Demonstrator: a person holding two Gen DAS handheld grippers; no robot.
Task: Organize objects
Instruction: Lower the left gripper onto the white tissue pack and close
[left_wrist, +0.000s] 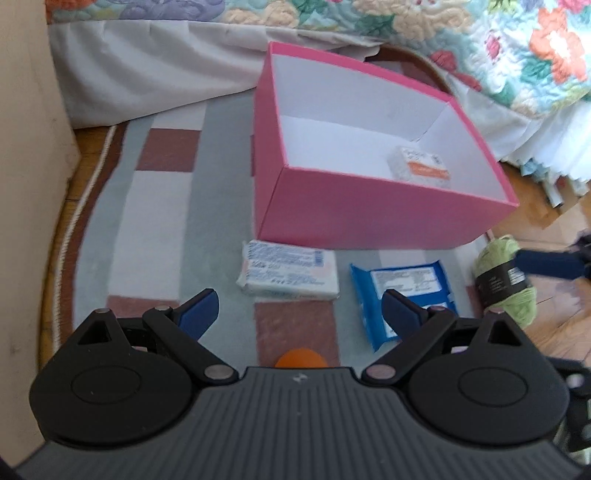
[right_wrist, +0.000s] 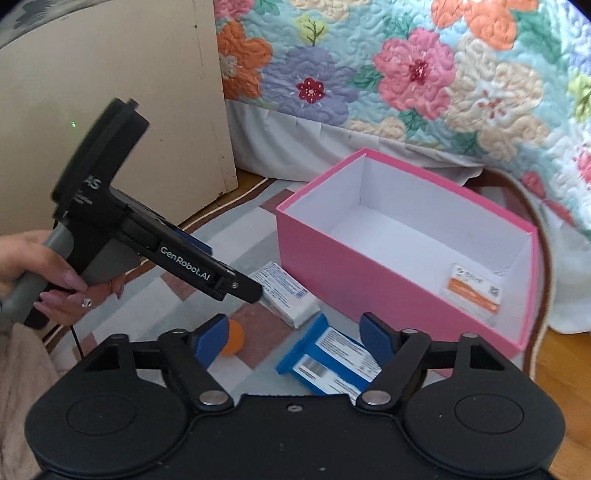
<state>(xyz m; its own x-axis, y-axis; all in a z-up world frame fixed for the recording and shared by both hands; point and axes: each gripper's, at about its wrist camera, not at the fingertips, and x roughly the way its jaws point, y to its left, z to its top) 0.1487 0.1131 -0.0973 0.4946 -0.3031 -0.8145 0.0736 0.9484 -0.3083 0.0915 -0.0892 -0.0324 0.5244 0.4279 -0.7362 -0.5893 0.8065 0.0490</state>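
Note:
An open pink box (left_wrist: 354, 212) (right_wrist: 369, 280) with a white inside stands on the striped rug and holds a white-and-orange packet (left_wrist: 421, 168) (right_wrist: 472, 291). In front of it lie a white packet (left_wrist: 288, 273) (right_wrist: 284, 295), a blue packet (left_wrist: 402, 291) (right_wrist: 332, 362), an orange ball (left_wrist: 301, 359) (right_wrist: 233, 341) and a green yarn skein (left_wrist: 504, 280). My left gripper (left_wrist: 299, 310) is open and empty above the white packet and the ball. My right gripper (right_wrist: 295, 343) is open and empty above the blue packet.
A bed with a floral quilt (right_wrist: 406, 74) and a white skirt runs behind the box. A beige cabinet (right_wrist: 129, 92) stands at the left. The rug's edge (left_wrist: 70, 236) meets wooden floor (left_wrist: 554, 314). The left gripper's body (right_wrist: 147, 236), held by a hand, is seen in the right wrist view.

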